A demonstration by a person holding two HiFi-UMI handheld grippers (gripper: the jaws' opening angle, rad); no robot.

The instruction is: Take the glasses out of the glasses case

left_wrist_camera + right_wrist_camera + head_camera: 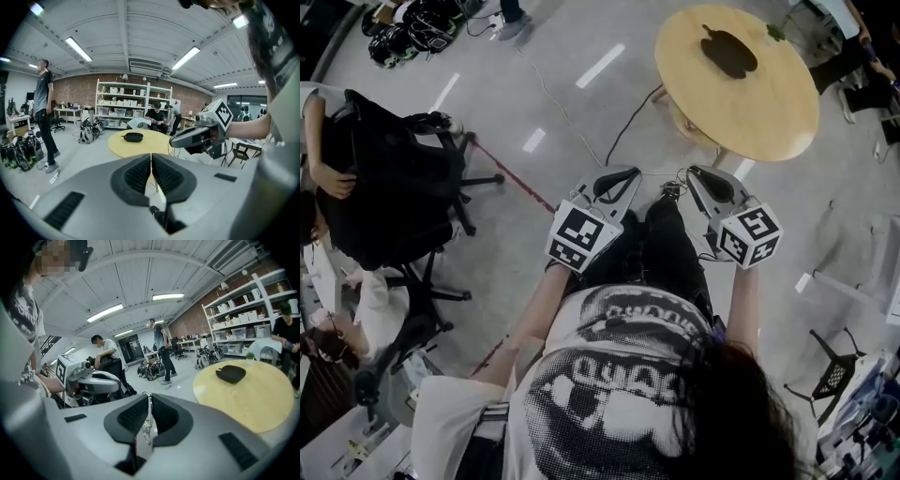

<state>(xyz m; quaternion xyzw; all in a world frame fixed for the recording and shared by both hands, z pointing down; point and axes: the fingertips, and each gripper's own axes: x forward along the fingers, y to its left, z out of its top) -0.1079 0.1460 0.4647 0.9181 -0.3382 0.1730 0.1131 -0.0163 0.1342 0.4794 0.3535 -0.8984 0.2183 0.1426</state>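
A dark glasses case (pixel 728 52) (pixel 133 137) (pixel 231 373) lies closed on the round yellow table (pixel 769 108) (pixel 123 146) (pixel 253 401) ahead of me. Both grippers are held in the air in front of my body, short of the table and apart from the case. My left gripper (pixel 628 172) (pixel 151 157) is shut, with nothing between its pads. My right gripper (pixel 697 172) (pixel 149 400) is shut too, and only floor shows through its thin slit. Each gripper also shows from the side in the other's view, the right gripper (pixel 172 142) and the left gripper (pixel 123 386).
A cable (pixel 572 117) runs across the grey floor to the table's foot. Office chairs with a black bag (pixel 384 183) stand at the left beside a seated person. A small plant (pixel 775 33) sits at the table's far edge. Shelves (pixel 126 105) and people stand beyond.
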